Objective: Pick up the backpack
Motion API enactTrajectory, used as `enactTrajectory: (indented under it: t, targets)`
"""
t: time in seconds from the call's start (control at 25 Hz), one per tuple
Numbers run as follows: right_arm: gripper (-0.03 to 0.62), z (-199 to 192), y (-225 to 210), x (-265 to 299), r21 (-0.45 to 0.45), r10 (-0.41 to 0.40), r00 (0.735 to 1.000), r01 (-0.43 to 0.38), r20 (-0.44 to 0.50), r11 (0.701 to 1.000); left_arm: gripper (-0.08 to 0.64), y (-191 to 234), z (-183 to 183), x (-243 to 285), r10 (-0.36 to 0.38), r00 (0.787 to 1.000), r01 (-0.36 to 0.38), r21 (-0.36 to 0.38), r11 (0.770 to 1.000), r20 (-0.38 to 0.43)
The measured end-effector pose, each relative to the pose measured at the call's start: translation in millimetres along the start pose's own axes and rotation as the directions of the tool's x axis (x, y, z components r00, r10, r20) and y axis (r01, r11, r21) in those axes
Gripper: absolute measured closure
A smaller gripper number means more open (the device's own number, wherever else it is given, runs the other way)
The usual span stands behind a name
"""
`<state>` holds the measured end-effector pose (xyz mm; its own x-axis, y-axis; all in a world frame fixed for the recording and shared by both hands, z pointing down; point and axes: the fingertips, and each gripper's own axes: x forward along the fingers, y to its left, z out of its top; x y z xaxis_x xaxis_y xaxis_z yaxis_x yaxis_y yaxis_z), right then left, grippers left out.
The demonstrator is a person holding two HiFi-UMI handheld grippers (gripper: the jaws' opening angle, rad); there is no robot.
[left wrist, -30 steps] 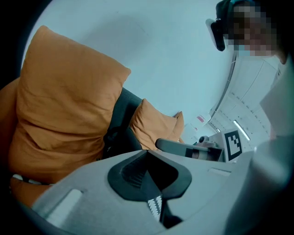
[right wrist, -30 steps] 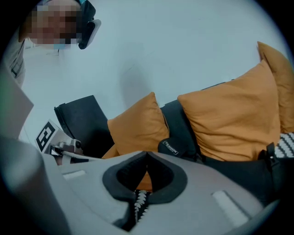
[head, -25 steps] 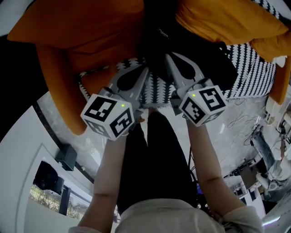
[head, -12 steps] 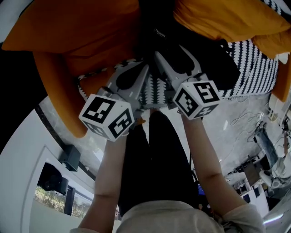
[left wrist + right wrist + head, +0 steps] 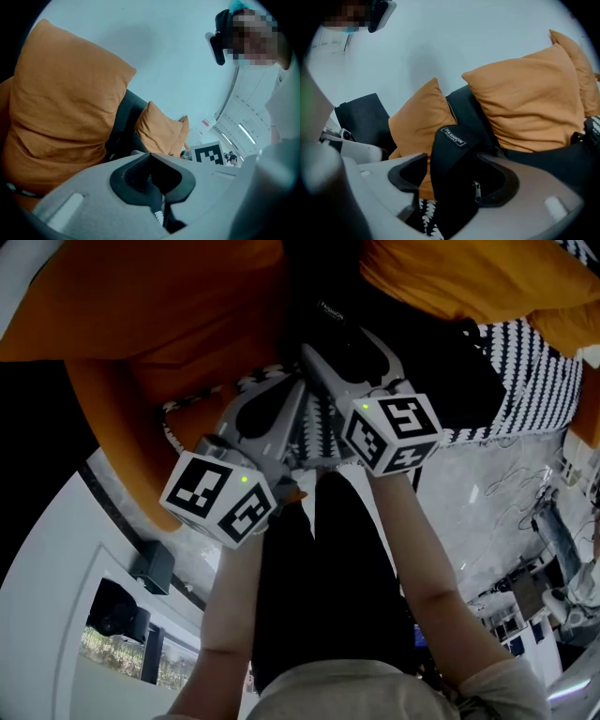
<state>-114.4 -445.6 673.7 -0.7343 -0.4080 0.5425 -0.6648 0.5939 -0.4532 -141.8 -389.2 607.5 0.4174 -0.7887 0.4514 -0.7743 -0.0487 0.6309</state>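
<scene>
The black backpack [image 5: 330, 298] stands on a sofa between orange cushions; its labelled top [image 5: 454, 154] fills the middle of the right gripper view. My right gripper [image 5: 343, 345] has its jaws opening wide, one on each side of that top, and the pads are not pressing on it. My left gripper [image 5: 296, 382] points at the backpack's lower left edge. In the left gripper view its jaws [image 5: 153, 174] are closed together with a thin black strip, seemingly a strap, pinched between the pads.
Large orange cushions [image 5: 159, 315] [image 5: 469, 277] flank the backpack. A black-and-white patterned blanket [image 5: 525, 381] covers the seat under it. The person's black-trousered legs [image 5: 319, 577] stand close to the sofa's front. Cables and equipment [image 5: 553, 549] lie on the floor at right.
The right gripper's jaws went from shut to wide open, and the gripper slid left and closer to the backpack's top. The left gripper stayed where it was.
</scene>
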Motion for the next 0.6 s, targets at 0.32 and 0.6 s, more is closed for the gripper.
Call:
enactTrajectory:
  t: [0.32,0.6]
  targets:
    - [0.276,-3.9,2.2,8.1,-0.071,-0.034,0.999,0.033,-0.012,0.997,0.554,3.1,1.0,0.3,-0.002,1.0,0.002,-0.005,1.0,0.023]
    - [0.278,1.5,-6.5,11.4,-0.033,-0.081,0.997,0.081,-0.006,0.996,0.554,-2.1,3.1,0.9,-0.026,0.999,0.026,-0.013,1.0,0.019]
